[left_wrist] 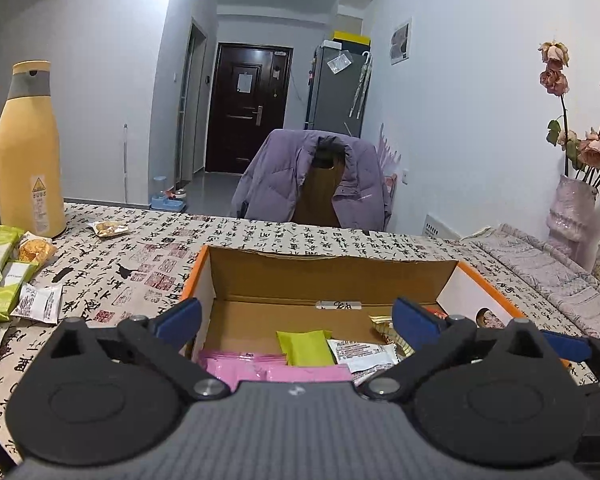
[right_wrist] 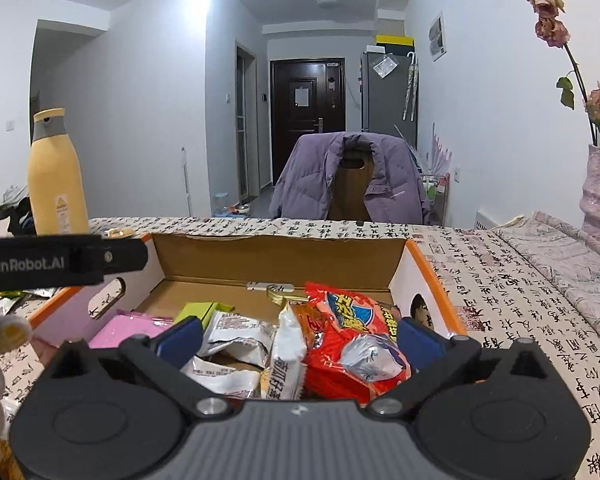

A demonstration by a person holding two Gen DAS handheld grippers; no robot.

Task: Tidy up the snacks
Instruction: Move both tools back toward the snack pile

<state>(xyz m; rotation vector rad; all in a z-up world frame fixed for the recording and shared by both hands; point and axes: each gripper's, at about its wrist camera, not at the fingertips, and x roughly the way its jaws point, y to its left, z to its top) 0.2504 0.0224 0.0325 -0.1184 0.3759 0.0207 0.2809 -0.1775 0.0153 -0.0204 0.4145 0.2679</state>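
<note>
- My right hand-held gripper [right_wrist: 298,334] stood over the near edge of the cardboard box [right_wrist: 276,254], jaws spread wide, pads clear of everything. Just below and between them lay the red snack bag [right_wrist: 352,344]; it rested loose on the pile, not gripped.
- I judged that bag's long axis ran from near to far, tilted a little toward the box's right wall, its far end pointing at the back wall.
- My left hand-held gripper [left_wrist: 296,322] was equally wide open and empty, hovering over the box's near left part above the pink packets [left_wrist: 252,364] and a green packet [left_wrist: 306,346].
- The snacks not yet boxed, green bars [left_wrist: 2,276] among them, lay on the worktop [left_wrist: 112,264] well off to the left of the left hand-held gripper, outside the box. The left hand was plainly the nearer one.
- Those bars lay with long axes running near to far, leaning slightly right.
- Farther off, by the yellow bottle [left_wrist: 28,152], one small biscuit packet [left_wrist: 110,228] lay alone.
</note>
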